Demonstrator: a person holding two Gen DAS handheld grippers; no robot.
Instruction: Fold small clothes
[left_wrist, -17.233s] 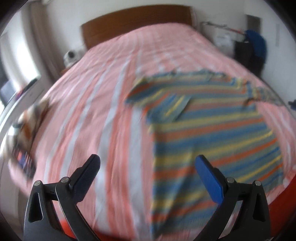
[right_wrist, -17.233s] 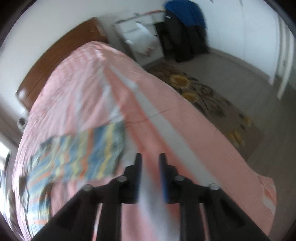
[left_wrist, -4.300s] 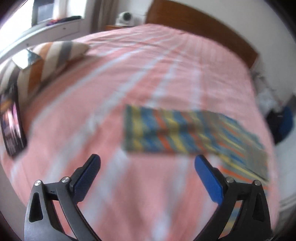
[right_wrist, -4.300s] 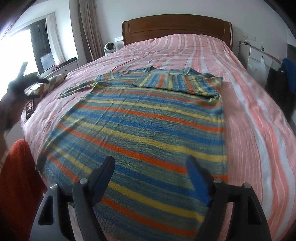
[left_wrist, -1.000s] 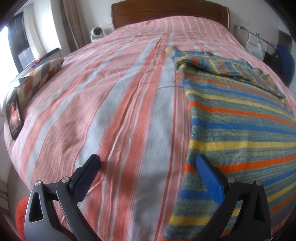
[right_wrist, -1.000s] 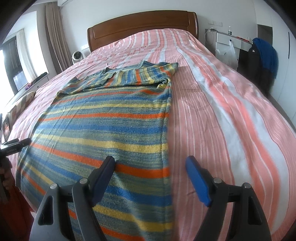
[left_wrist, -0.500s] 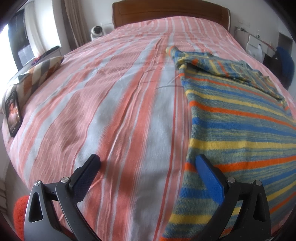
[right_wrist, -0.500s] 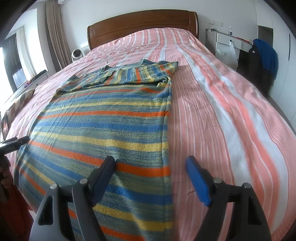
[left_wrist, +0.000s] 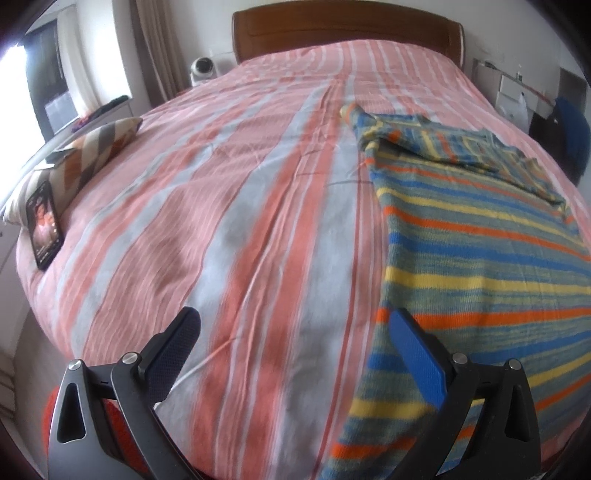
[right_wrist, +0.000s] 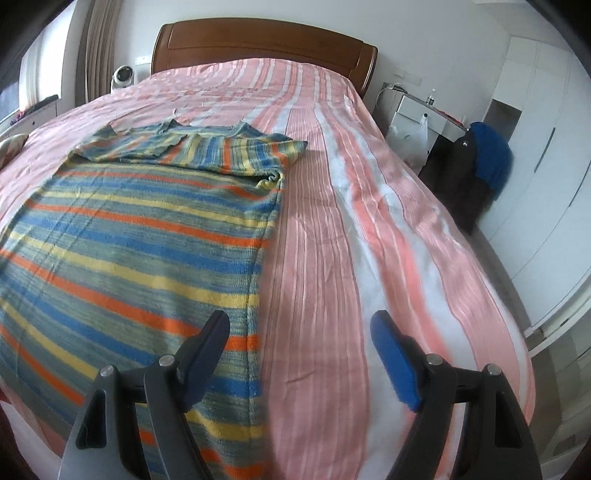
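A striped knit sweater (left_wrist: 480, 258) in blue, yellow, orange and grey lies flat on the pink striped bed (left_wrist: 258, 221), both sleeves folded in across its top. It also shows in the right wrist view (right_wrist: 140, 240). My left gripper (left_wrist: 295, 350) is open and empty, hovering over the bedspread at the sweater's lower left edge, its right finger (left_wrist: 417, 354) over the hem. My right gripper (right_wrist: 303, 358) is open and empty at the sweater's lower right edge, its left finger (right_wrist: 207, 350) over the fabric.
A striped pillow (left_wrist: 81, 155) and a phone (left_wrist: 44, 225) lie at the bed's left edge. A wooden headboard (right_wrist: 258, 40) stands at the far end. A nightstand (right_wrist: 421, 114), dark and blue clothes (right_wrist: 476, 162) and white wardrobe doors (right_wrist: 546, 177) are on the right.
Over the last second my right gripper has shifted right, from over the sweater's hem to its right edge. My left gripper has barely moved. Earlier both sleeves were folded in.
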